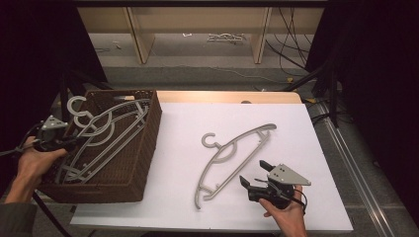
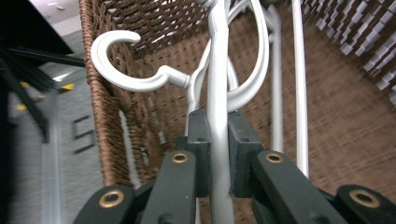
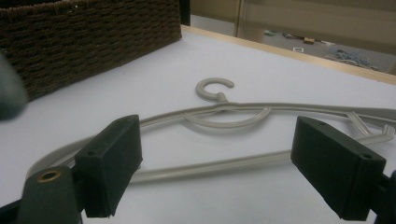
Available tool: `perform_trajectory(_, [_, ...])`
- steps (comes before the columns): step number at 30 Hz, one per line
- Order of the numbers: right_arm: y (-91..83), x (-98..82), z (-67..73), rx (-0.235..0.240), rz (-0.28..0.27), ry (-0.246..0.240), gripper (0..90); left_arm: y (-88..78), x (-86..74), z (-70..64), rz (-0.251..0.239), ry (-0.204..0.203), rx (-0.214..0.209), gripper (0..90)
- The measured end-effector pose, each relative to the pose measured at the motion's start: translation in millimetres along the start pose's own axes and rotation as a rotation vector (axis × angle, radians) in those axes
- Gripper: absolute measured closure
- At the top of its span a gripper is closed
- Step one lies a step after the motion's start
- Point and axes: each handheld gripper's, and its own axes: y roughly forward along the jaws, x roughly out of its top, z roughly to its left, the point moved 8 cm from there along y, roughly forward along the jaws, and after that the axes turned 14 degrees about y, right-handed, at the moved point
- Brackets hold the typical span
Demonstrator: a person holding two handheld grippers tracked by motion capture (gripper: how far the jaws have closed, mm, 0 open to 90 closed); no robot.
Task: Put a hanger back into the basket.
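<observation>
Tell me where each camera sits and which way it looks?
High view: sits above the person's side, looking forward and down on the table; both forearms show, with the left gripper and right gripper.
Left gripper view: rides the left gripper, looking into the wicker basket; its jaws are shut on a grey hanger.
Right gripper view: rides the right gripper, looking low across the table; its open jaws frame the loose hanger.
Shared: the high and right gripper views both show the loose hanger and the basket.

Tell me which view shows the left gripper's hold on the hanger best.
The left gripper view: the left gripper is shut on the hanger bar, seen close up. The high view shows that gripper small at the basket edge. The right gripper view shows the basket wall.
</observation>
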Motion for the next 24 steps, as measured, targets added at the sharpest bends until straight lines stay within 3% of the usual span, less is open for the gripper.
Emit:
perform_trajectory(4, [0.0, 0.4, -0.2, -0.001, -0.005, -0.001, 17.4, 5.7, 1.0, -2.0, 0.009, -0.007, -0.012, 81.7])
perform_trajectory(11, [0.3, 0.8, 0.5, 0.003, -0.009, 0.003, 17.4, 17.6, -6.4, -4.6, 0.043, -0.06, -0.011, 80.5])
perform_trajectory(14, [0.8, 0.5, 0.9, 0.007, -0.01, 0.007, 17.4, 18.6, -10.5, -4.1, 0.06, -0.078, -0.012, 72.5])
perform_trajectory(15, [0.5, 0.7, 0.2, 0.003, -0.009, 0.004, 17.4, 18.7, -12.1, -2.4, 0.052, -0.122, 0.001, 68.4])
perform_trajectory(16, [0.5, 0.7, 0.2, 0.003, -0.009, 0.004, 17.4, 18.7, -12.1, -2.4, 0.052, -0.122, 0.001, 65.3])
perform_trajectory(17, [0.9, 0.3, 0.7, 0.004, -0.009, 0.005, 17.4, 14.2, -9.4, 2.1, 0.019, -0.163, 0.024, 61.5])
perform_trajectory(20, [0.4, 0.7, -0.6, -0.001, -0.008, 0.001, 17.4, 3.6, -1.6, 6.7, -0.023, -0.211, 0.047, 52.0])
perform_trajectory(22, [0.5, 1.9, -1.8, -0.006, -0.018, -0.012, 17.4, -0.1, 2.2, 6.3, -0.039, -0.216, 0.048, 48.6])
perform_trajectory(23, [0.9, 0.6, 0.6, 0.004, -0.01, 0.007, 17.4, -4.1, 5.3, 5.8, -0.046, -0.207, 0.043, 45.8])
perform_trajectory(24, [1.0, 0.6, 0.7, 0.005, -0.011, 0.007, 17.4, -9.2, 12.6, 3.4, -0.063, -0.224, 0.045, 42.6])
